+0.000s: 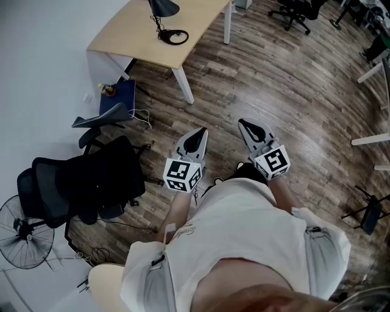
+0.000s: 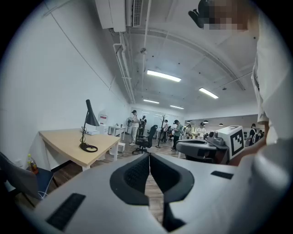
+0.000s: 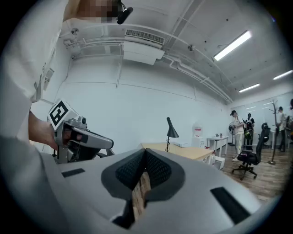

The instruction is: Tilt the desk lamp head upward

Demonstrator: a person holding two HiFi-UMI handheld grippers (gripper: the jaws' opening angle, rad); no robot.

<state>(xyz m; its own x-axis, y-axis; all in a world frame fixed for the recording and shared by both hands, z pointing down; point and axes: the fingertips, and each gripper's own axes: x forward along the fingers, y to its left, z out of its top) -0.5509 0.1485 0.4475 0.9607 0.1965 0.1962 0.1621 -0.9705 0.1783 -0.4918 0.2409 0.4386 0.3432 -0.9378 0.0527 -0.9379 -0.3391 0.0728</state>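
A black desk lamp (image 1: 163,8) with a cone head and a ring base stands on a light wooden desk (image 1: 137,38) far ahead of me. In the left gripper view the lamp (image 2: 89,118) is at the left with its head pointing down; in the right gripper view the lamp (image 3: 171,131) is just right of centre. My left gripper (image 1: 200,131) and right gripper (image 1: 244,124) hang side by side over the wooden floor, well short of the desk. Both are shut, jaws pressed together with nothing between them, as the left gripper (image 2: 149,156) and right gripper (image 3: 145,151) show in their own views.
A black office chair (image 1: 85,180) and a floor fan (image 1: 21,234) stand at my left. A blue box (image 1: 119,96) and cables lie under the desk's left end. More chairs (image 1: 295,12) are at the far right. Several people (image 2: 133,123) stand far off.
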